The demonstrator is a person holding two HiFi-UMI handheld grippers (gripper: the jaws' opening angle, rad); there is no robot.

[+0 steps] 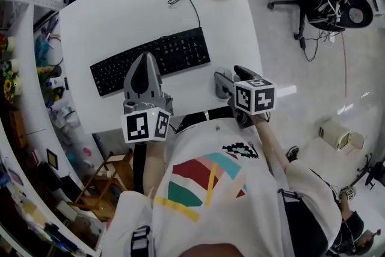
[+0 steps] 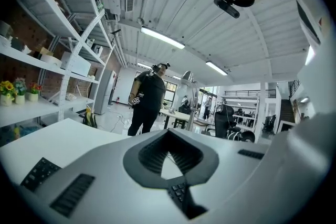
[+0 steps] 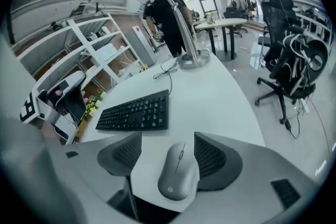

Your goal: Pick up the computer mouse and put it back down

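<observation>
Your right gripper [image 3: 168, 140] has its fingers spread wide. The mouse [image 3: 177, 173] lies between them on the table [image 3: 215, 94]. The pad at 3 o'clock sits just beside its flank, touching or not I cannot tell; the pad at 9 o'clock stands clearly apart from it. Nothing is lifted: the mouse rests flat, close to the table's near edge.

The mouse is grey, smooth and oval, with a thin scroll wheel set in a slit down its front and a small round mark near its tail. Its nose points to about 12 o'clock.

Your left gripper [image 2: 168, 134] has its fingers closed tip to tip, with nothing between them.

From the mouse, the black keyboard [image 3: 135, 112] lies at 11 o'clock, the lamp base [image 3: 193, 59] at 12 o'clock and the office chair [image 3: 291, 68] on the floor at 2 o'clock.

In the left gripper view, a shelf [image 2: 37, 107] at 9 o'clock carries small pots [image 2: 7, 98] holding yellow flowers.
</observation>
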